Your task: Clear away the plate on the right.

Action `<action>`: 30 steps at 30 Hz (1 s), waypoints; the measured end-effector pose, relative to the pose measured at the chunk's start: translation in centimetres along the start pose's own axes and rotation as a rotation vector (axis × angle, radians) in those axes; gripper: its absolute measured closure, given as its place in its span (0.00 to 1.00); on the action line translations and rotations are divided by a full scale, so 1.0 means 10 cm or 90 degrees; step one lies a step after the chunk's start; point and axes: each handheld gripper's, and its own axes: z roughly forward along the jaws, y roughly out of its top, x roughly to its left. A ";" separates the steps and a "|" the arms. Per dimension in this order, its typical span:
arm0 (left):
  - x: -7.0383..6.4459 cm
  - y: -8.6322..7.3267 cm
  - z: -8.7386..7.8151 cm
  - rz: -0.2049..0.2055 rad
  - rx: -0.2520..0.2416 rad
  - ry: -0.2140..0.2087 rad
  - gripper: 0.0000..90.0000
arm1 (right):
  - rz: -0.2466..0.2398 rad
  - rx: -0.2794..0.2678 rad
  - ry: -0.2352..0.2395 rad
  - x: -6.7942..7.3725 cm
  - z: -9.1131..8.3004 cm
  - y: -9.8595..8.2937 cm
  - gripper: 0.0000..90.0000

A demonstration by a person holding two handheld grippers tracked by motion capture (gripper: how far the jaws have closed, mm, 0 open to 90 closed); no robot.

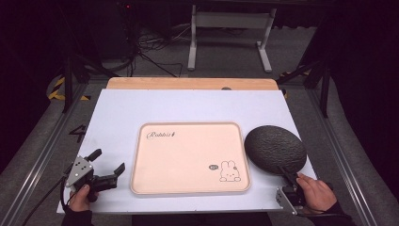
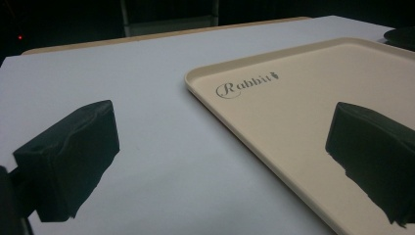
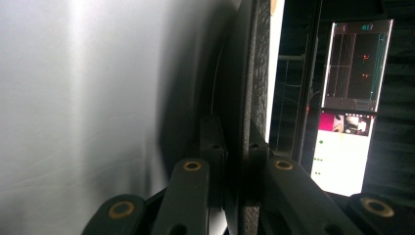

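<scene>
We have the dark plate (image 1: 275,149) pinched at its near rim by the right gripper (image 1: 288,178), fingers closed on it, resting on the bench (image 1: 117,113) just right of the pink tray (image 1: 141,160). Likely next: move it onto the tray, not yet done. Left gripper (image 1: 109,165) idles, fingers spread, holding nothing. White bench, dark lab floor beyond.
</scene>
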 end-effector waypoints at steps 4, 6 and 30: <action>0.00 0.00 0.00 0.000 0.000 0.000 0.00 | 0.009 -0.001 0.002 -0.06 -0.01 0.02 0.93; 0.00 0.00 0.00 0.000 0.000 0.000 0.00 | 0.008 0.001 -0.001 -0.08 -0.01 0.03 0.93; 0.01 0.00 0.00 -0.007 0.002 0.001 0.00 | 0.005 -0.002 -0.034 -0.53 -0.04 0.15 0.92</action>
